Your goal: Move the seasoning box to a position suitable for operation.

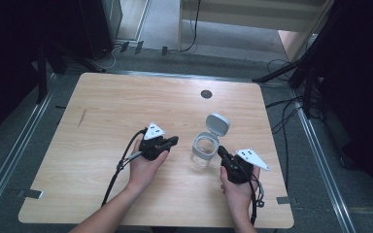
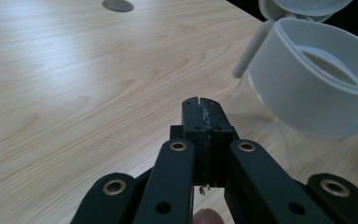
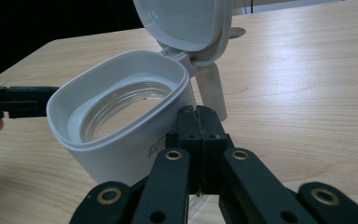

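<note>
- From the high view, the left gripper (image 1: 174,141) sits in the person's left hand (image 1: 143,167), matte black with a grey three-cornered plate on top and a cable trailing back toward the table's near edge; its jaws look pressed together and hold nothing.
- The right gripper (image 1: 220,150) rests in the right hand (image 1: 238,187), same black build and grey plate, jaws also drawn together and empty, tips pointing up toward the jar.
- Between the two grippers stands a clear jar (image 1: 203,153) with a white collar, its rounded flip lid (image 1: 217,123) swung open and tilted back on a hinge.
- The table (image 1: 107,111) is pale wood with fine grain and rounded corners, with a small round dark hole (image 1: 206,94) near its far edge; around it lies grey floor with metal rails, cables and dark stands.
- In the left gripper view, the left gripper (image 2: 200,105) shows both jaws flat against each other, with brass-coloured rivets on the black links; the jar's smooth white collar (image 2: 303,88) sits just beside the tips, to their right, apart from them, and the glass below it is see-through.
- In the right gripper view, the right gripper (image 3: 199,114) is closed tight on nothing; the jar's white collar (image 3: 121,135) stands just left of the tips, very close, whether touching I cannot tell.
- The glossy lid (image 3: 186,23) stands upright behind, and the other gripper's black tip (image 3: 23,100) reaches in from the left near the collar.
</note>
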Demonstrator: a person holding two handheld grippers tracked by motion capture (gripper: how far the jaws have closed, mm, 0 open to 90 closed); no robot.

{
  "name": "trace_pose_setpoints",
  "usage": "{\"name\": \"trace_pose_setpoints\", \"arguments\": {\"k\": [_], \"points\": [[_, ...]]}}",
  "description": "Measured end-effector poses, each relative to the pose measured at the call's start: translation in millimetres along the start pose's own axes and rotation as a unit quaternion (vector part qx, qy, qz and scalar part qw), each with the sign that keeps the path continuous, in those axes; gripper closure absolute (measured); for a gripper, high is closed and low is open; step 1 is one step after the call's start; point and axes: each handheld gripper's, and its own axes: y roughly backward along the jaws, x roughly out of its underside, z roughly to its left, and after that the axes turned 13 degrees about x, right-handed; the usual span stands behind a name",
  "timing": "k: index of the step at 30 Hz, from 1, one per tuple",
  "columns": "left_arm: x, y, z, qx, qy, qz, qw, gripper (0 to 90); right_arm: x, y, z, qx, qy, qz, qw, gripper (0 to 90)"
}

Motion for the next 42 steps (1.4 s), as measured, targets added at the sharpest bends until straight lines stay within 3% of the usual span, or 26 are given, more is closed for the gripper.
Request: {"name": "trace_pose_setpoints", "arguments": {"k": [7, 9, 11, 17, 22, 30, 32, 34, 35, 36, 37, 38, 39, 40, 42], "points": [[-5.7, -21.4, -11.5, 0.018, 0.000, 0.006, 0.9998, 90.0, 0.8, -11.4, 4.2, -0.001, -0.005, 0.008, 1.0000, 90.0], [-5.5, -21.8, -13.7, 0.021, -0.001, 0.008, 0.9997, 90.0, 1.0, -11.8, 5.7, -0.002, -0.007, 0.010, 0.9999, 90.0], [-5.1, -21.6, -16.5, 0.011, -0.008, 0.007, 0.9999, 90.0, 1.1, -13.3, 10.7, -0.004, -0.002, 0.008, 1.0000, 90.0], [-1.3, -8.7, -16.2, 0.004, 0.001, 0.001, 1.0000, 90.0, 0.9, -18.7, 20.3, -0.006, 0.000, 0.008, 1.0000, 90.0], [10.4, 13.3, -16.4, -0.017, 0.006, -0.011, 0.9998, 86.6, 2.7, -21.3, 38.6, -0.024, 0.008, 0.013, 0.9996, 90.0], [33.1, 52.6, -14.8, -0.052, 0.036, -0.024, 0.9977, 84.7, 6.0, -26.2, 70.8, -0.054, 0.023, 0.020, 0.9980, 90.0], [35.0, 56.1, -14.4, -0.055, 0.039, -0.028, 0.9974, 83.2, 6.2, -26.8, 72.6, -0.060, 0.025, 0.022, 0.9977, 90.0], [39.2, 65.0, -10.8, -0.057, 0.038, -0.029, 0.9973, 77.3, 6.7, -29.5, 77.4, -0.069, 0.036, 0.023, 0.9967, 90.0], [43.7, 75.7, -8.1, -0.062, 0.024, -0.033, 0.9972, 69.1, 5.5, -32.1, 78.2, -0.075, 0.045, 0.022, 0.9959, 89.1], [43.7, 75.7, -8.1, -0.062, 0.024, -0.033, 0.9972, 63.4, 4.1, -33.1, 77.4, -0.077, 0.047, 0.020, 0.9957, 89.1], [47.3, 84.1, -6.0, -0.069, 0.015, -0.040, 0.9967, 56.8, 1.7, -34.7, 75.3, -0.077, 0.051, 0.017, 0.9956, 89.6], [57.0, 106.5, 4.3, -0.075, 0.008, -0.053, 0.9957, 52.2, -1.5, -36.3, 72.1, -0.082, 0.050, 0.016, 0.9953, 90.0], [62.9, 119.1, 11.8, -0.079, 0.014, -0.062, 0.9948, 47.3, -4.8, -37.9, 68.4, -0.088, 0.046, 0.016, 0.9950, 90.0], [62.9, 119.1, 11.8, -0.079, 0.014, -0.062, 0.9948, 43.8, -4.8, -37.9, 68.4, -0.088, 0.046, 0.016, 0.9950, 90.0], [77.3, 148.5, 31.5, -0.112, 0.028, -0.071, 0.9908, 40.6, -12.0, -42.1, 61.4, -0.091, 0.048, 0.018, 0.9946, 90.0]]}}
